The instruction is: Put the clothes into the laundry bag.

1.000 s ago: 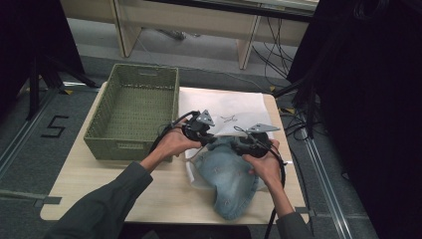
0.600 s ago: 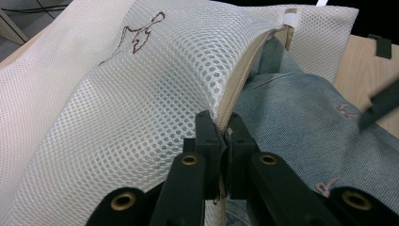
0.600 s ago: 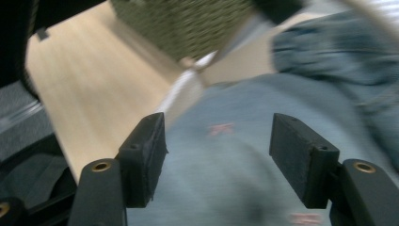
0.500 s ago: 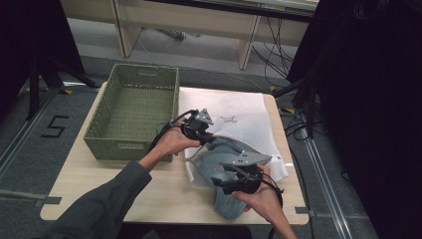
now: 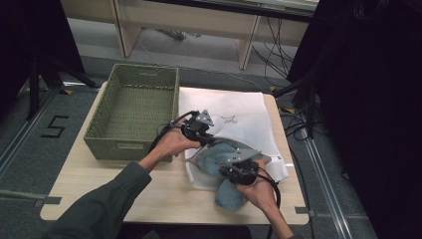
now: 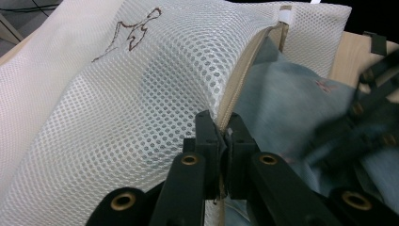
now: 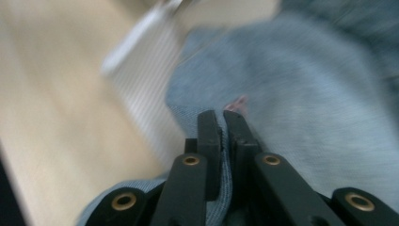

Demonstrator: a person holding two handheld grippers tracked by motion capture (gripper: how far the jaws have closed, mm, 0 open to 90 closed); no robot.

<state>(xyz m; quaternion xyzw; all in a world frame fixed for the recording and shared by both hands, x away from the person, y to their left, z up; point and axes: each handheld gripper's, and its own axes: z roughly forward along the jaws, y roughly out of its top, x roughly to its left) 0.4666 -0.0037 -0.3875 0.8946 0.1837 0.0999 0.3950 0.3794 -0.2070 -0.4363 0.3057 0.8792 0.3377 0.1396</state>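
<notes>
Stuffing denim garment [image 5: 230, 191] into mesh bag [image 5: 249, 112]: we kept left tool [image 6: 221, 136] clamped on bag's zipper edge, right tool [image 7: 222, 123], jaws just closed, clamped on denim; best pushed deep.

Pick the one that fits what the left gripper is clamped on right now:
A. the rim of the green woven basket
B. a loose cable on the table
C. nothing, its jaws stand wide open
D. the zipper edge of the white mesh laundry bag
D: in the left gripper view the left gripper has its jaws closed on the zipper edge of the white mesh laundry bag, beside the blue denim garment at the bag's opening.
</notes>
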